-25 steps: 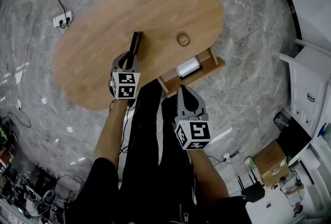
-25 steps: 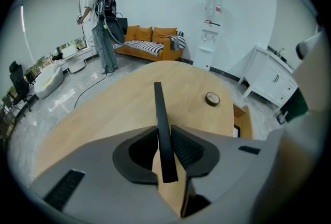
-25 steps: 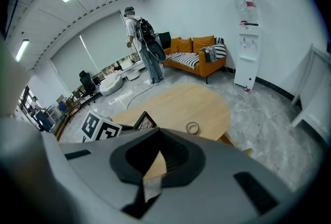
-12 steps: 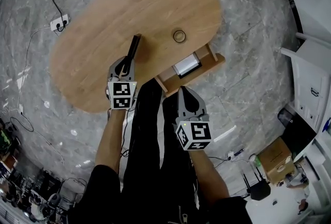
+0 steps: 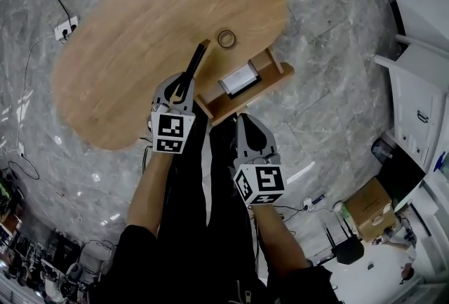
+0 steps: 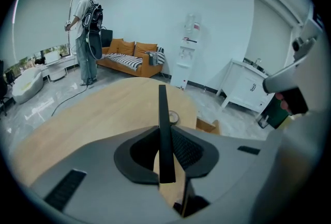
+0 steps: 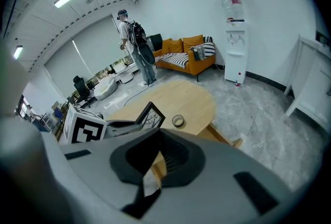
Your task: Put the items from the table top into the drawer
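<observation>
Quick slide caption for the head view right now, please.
Left gripper holds a black picture frame above the wooden table, beside the open drawer.

Black frame (image 5: 195,62), tan wooden table (image 5: 140,22)

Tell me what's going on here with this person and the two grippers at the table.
A person is clearing a table into its open drawer. The left gripper is shut on a black picture frame, held up off the wood close to the drawer. The right gripper is empty, its jaws apart, just in front of the drawer. A small ring sits on the table beyond the drawer, and a pale flat item lies inside it.
</observation>
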{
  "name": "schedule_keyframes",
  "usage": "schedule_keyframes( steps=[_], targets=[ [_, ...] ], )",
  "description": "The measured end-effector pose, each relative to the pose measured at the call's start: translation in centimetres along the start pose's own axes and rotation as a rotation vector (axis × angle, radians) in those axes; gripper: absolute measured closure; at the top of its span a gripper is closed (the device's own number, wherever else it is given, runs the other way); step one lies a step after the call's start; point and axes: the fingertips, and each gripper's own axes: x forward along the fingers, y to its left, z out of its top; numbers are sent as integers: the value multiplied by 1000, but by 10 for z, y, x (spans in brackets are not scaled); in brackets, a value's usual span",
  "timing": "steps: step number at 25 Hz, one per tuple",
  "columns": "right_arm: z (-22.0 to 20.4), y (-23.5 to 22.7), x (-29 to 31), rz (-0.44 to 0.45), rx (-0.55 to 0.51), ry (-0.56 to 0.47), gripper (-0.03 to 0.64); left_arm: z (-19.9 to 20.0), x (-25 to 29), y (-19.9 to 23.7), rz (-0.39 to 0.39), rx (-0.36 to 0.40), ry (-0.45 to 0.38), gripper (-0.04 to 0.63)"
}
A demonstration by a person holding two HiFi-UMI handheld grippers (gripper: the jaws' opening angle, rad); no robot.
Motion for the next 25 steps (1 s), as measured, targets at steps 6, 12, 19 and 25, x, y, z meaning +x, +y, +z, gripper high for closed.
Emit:
schedule_keyframes(
  steps=[6,12,19,25],
  targets=[
    [-3,-24,0,-28,52,-20,607,-22,15,-85,-180,80,49,520],
    [-18,-38,-7,-58,98,-38,607,-47,24,-128,-279,138,128,520],
    [-53,-71,-9,-100,183,-23,607,-84,60,-149,-307,174,202,520],
    [-70,-84,-10,-120,245,-22,607,-113,85,-152,-307,176,260,520]
  ],
)
